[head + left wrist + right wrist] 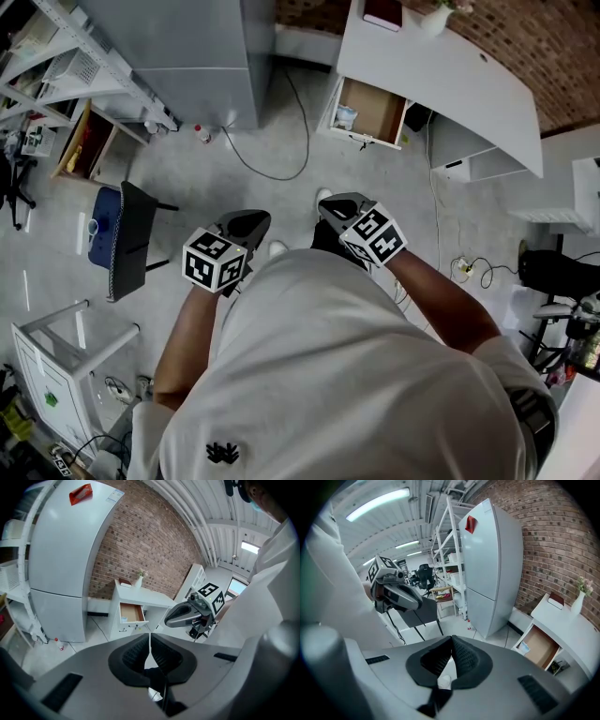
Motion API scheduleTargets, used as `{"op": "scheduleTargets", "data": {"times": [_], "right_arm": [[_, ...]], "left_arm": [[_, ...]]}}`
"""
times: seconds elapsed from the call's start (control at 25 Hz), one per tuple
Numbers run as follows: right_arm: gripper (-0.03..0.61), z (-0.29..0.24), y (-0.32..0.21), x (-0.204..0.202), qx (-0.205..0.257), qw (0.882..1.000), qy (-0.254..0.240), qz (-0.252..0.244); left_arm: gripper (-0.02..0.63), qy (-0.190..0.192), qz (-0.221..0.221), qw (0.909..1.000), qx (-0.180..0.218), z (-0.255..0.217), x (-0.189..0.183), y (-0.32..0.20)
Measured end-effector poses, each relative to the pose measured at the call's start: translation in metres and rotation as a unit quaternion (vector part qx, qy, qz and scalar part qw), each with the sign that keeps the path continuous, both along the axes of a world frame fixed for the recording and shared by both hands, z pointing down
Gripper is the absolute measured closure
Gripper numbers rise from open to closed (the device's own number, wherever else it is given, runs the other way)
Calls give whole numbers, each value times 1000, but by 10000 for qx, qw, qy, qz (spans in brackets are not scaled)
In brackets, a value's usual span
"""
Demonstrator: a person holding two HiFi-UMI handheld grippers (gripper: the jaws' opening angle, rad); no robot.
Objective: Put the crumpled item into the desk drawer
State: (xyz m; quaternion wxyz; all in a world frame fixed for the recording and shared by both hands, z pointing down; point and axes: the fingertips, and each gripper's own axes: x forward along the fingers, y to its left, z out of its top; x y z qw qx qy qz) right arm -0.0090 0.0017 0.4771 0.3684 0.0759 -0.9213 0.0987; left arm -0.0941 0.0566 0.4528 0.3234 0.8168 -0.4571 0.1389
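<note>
— Is either tool carrying anything?

— Not that I can see. The left gripper (246,225) has its jaws pressed together with only a hairline slit between the pads, and nothing in it. The right gripper (342,204) is closed the same way and is also empty. Both are held in against the person's chest.

— So where's the crumpled item?

— The only candidate is a small pale thing (345,116) lying in the left corner of the drawer (380,105). The drawer stands pulled out of the white desk (450,75), at about one o'clock from the person. It's too small from here to say whether it's crumpled, or whether it's the item at all.

— And if it isn't?

— Then I'd say the job hasn't properly begun. The person would need to find the item first and open one pair of jaws before reaching for it.

— How would you do the drop?

— Walk toward one o'clock and step over the cable (281,173) looping across the floor at twelve. Come down into the drawer from the front so the gripper clears the desktop's overhang. Something crumpled is probably light and springy, so I'd pinch it gently, get low inside the drawer walls, and only then spread the jaws.

— What about the fridge (187,47) at eleven and the chair (131,239) at nine?

— They're well out of the way.
</note>
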Motion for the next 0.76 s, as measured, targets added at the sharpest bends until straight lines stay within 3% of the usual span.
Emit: {"op": "scheduleTargets", "data": {"times": [0.76], "right_arm": [[549,4,-14,4,-3,9997,39,-232]], "left_arm": [[583,-64,-177,9997,-180,4,-2,-8]]}}
